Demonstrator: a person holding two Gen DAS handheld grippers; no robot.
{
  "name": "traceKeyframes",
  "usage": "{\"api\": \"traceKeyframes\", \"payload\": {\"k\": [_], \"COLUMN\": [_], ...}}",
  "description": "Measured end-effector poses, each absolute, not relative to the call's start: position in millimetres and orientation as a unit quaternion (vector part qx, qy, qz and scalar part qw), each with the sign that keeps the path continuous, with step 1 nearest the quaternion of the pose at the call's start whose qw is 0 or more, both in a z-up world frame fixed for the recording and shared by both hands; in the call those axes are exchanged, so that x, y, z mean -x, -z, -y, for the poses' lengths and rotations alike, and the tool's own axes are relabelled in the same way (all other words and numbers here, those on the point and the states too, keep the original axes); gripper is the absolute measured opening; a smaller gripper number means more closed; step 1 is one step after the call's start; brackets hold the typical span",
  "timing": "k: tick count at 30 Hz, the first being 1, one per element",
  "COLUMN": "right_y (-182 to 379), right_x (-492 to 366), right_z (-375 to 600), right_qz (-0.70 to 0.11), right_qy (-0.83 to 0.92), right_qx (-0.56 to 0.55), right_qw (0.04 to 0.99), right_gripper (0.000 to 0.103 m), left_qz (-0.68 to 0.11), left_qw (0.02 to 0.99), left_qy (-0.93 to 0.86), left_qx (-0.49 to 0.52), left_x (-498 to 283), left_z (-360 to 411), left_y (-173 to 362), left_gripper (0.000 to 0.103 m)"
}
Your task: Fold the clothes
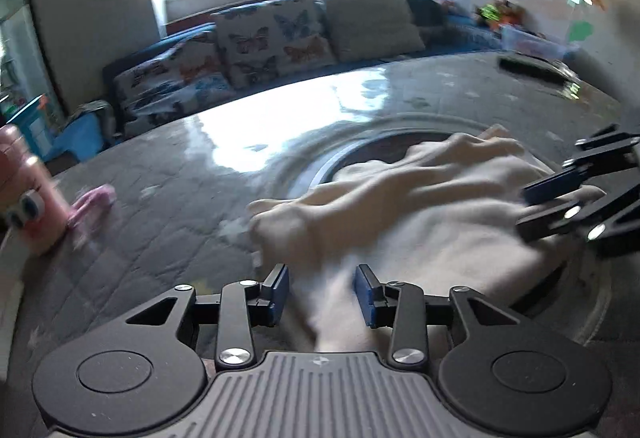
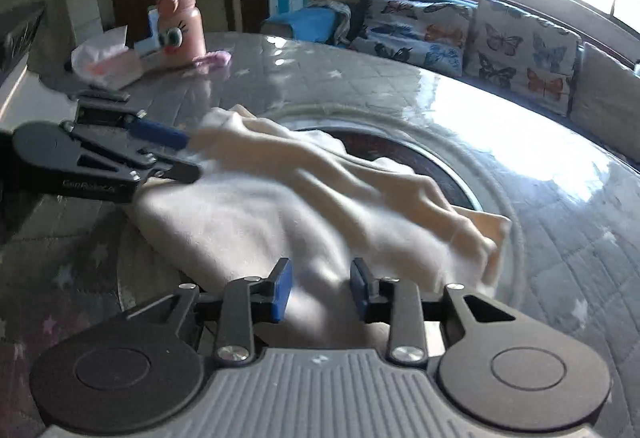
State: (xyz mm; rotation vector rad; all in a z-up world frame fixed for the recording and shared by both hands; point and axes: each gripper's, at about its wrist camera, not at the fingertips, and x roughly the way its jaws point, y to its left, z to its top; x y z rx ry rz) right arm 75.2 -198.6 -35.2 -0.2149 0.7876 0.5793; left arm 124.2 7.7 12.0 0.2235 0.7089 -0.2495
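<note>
Cream cloth (image 1: pixel 420 213) lies bunched on the grey quilted table (image 1: pixel 160 173), partly over a round inset; both left gripper (image 1: pixel 322 292) and right gripper (image 2: pixel 320 288) sit at its edges, jaws spread, gripping nothing

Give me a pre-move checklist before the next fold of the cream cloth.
1. Left gripper jaws open, with cloth between them: ok.
2. Right gripper jaws open over the cloth: ok.
3. Cream cloth flat: not ok, a ridge runs across its top.
4. Pink bottle clear of the cloth: ok.
5. Cloth edges fully in view: cannot tell, the pictures are blurred.
6. Tissue pack away from the cloth: ok.
</note>
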Motion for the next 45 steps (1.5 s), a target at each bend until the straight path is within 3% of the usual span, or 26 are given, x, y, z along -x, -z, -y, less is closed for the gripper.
{"api": "traceKeyframes", "payload": {"k": [6, 15, 16, 17, 19, 20, 23, 25, 27, 28, 30, 31, 32, 34, 40, 44, 45], "right_y": [26.8, 48.6, 48.1, 47.6, 46.6, 46.2, 44.7, 43.8, 44.5, 45.0, 46.2, 47.0, 48.4, 52.2, 58.8, 60.1, 59.7], "right_x": [-97.3, -116.5, -116.6, -116.6, -116.7, -116.8, -116.9, -117.0, -118.2, -119.1, -120.7, -121.2, -121.3, -121.7, -124.5, -126.2, -126.4], "right_z": [224.7, 245.7, 245.2, 244.7, 243.6, 243.1, 241.5, 240.5, 242.1, 244.4, 249.0, 251.1, 252.9, 256.0, 257.4, 257.8, 257.0], "right_qz": [-0.356, -0.383, -0.383, -0.383, -0.383, -0.383, -0.384, -0.384, -0.386, -0.387, -0.387, -0.384, -0.383, -0.383, -0.381, -0.381, -0.381], "right_qy": [-0.199, -0.146, -0.148, -0.149, -0.152, -0.153, -0.157, -0.160, -0.155, -0.151, -0.139, -0.131, -0.124, -0.118, -0.130, -0.139, -0.141], "right_qx": [0.055, -0.007, -0.008, -0.009, -0.011, -0.012, -0.015, -0.017, -0.025, -0.033, -0.041, -0.037, -0.032, -0.029, -0.041, -0.046, -0.046], "right_qw": [0.911, 0.912, 0.912, 0.912, 0.911, 0.911, 0.910, 0.909, 0.909, 0.909, 0.911, 0.913, 0.915, 0.916, 0.915, 0.913, 0.913], "right_gripper": [0.049, 0.052, 0.048, 0.034, 0.025, 0.016, 0.013, 0.012, 0.012, 0.014, 0.033, 0.048, 0.048, 0.050, 0.049, 0.040, 0.038], "left_qz": [-0.349, -0.371, -0.375, -0.377, -0.382, -0.382, -0.379, -0.373, -0.380, -0.383, -0.378, -0.373, -0.369, -0.367, -0.375, -0.375, -0.376], "left_qw": [0.930, 0.924, 0.922, 0.920, 0.918, 0.918, 0.919, 0.922, 0.920, 0.919, 0.922, 0.924, 0.927, 0.927, 0.923, 0.922, 0.922], "left_qy": [0.084, 0.084, 0.089, 0.097, 0.109, 0.108, 0.108, 0.104, 0.098, 0.095, 0.084, 0.078, 0.074, 0.075, 0.080, 0.095, 0.097], "left_qx": [-0.075, -0.047, -0.042, -0.033, -0.010, -0.007, -0.005, -0.007, 0.003, 0.009, 0.009, 0.001, -0.008, -0.017, -0.005, 0.000, 0.001], "left_x": [-129.0, -140.3, -141.9, -143.4, -145.5, -145.8, -143.7, -140.3, -141.5, -142.1, -140.4, -138.6, -137.0, -136.2, -142.8, -144.0, -144.1], "left_z": [-21.4, -24.0, -23.9, -24.4, -27.0, -27.3, -27.8, -28.6, -32.9, -35.0, -37.2, -36.8, -36.0, -34.4, -38.1, -37.9, -36.6], "left_y": [-15.0, -7.0, -6.0, -5.3, -5.4, -5.8, -7.0, -7.7, -6.6, -6.0, -7.0, -7.5, -7.6, -6.4, -2.3, -1.8, -1.8], "left_gripper": [0.053, 0.057, 0.053, 0.043, 0.029, 0.022, 0.020, 0.011, 0.012, 0.017, 0.023, 0.032, 0.038, 0.040, 0.039, 0.014, 0.013]}}
